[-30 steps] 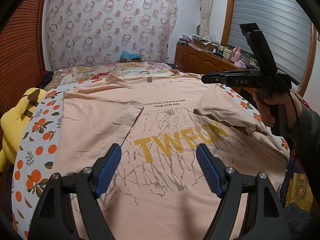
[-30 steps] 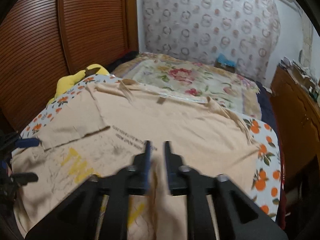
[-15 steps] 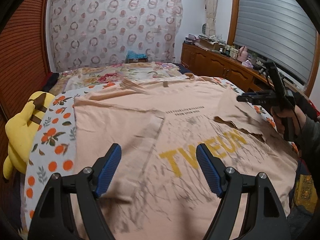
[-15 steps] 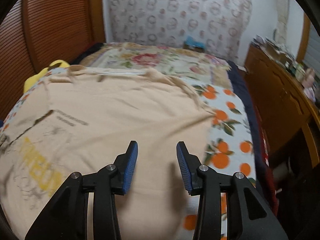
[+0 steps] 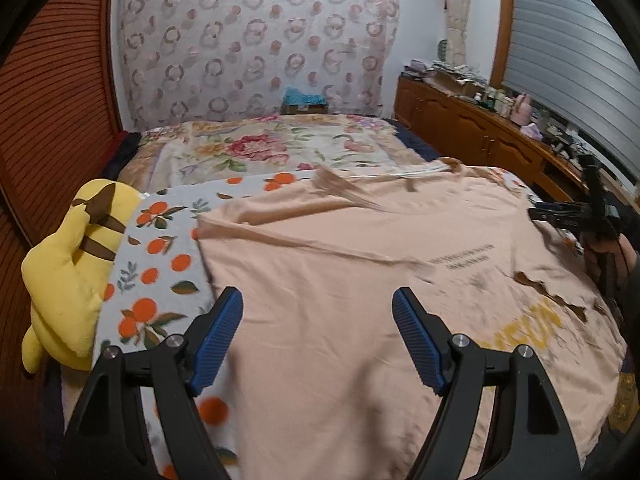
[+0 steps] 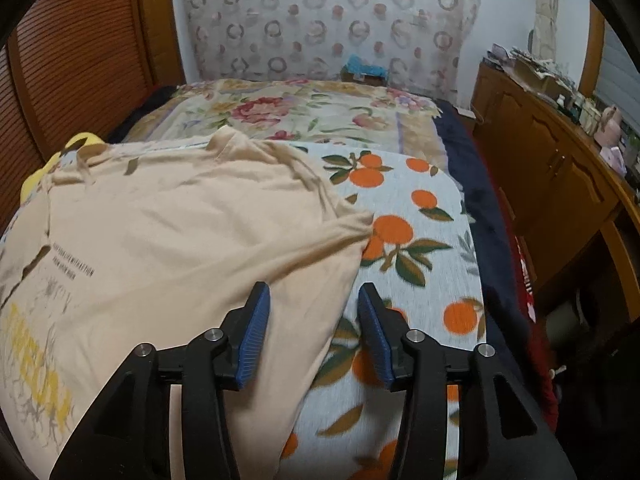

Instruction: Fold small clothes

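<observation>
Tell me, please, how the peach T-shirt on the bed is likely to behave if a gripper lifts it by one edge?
The peach T-shirt will probably droop and fold on itself: it lies limp, with creases near its sleeve. It looks thin, so likely light. It may drag across the orange-print blanket rather than lift whole, since it lies spread wide.

I see a bed [image 5: 256, 152] with a flowery cover, a curtain [image 5: 256, 40] with rings behind it, and brown cupboards [image 6: 552, 184] beside it.
</observation>
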Demonstrator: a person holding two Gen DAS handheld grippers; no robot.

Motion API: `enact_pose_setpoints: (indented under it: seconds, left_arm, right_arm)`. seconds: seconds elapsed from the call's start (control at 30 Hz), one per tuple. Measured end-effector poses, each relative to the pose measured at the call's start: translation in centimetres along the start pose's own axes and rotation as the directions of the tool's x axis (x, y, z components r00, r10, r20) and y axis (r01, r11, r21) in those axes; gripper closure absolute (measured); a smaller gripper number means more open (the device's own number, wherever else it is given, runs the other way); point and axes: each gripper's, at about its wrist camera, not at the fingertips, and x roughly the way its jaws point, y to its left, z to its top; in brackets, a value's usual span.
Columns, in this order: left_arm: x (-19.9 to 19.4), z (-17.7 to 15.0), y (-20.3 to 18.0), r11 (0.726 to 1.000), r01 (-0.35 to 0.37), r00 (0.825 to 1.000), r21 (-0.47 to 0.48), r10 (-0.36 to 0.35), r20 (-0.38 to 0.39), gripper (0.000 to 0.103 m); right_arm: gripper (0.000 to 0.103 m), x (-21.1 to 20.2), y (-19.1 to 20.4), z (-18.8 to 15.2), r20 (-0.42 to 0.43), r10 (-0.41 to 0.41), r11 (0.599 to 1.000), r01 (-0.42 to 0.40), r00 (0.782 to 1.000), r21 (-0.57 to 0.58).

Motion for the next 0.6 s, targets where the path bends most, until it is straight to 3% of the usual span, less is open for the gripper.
enact_pose_setpoints:
  seconds: [0.6]
  left_arm:
    - [7.1,3.8,7.5,0.994,-0.096,0.987,-0.053,0.088,-0.135,0.025]
  right_arm:
    - [0.043,0.7,-0.1,0.4,-0.009,-0.019,1.0,0.019,1.0,0.012]
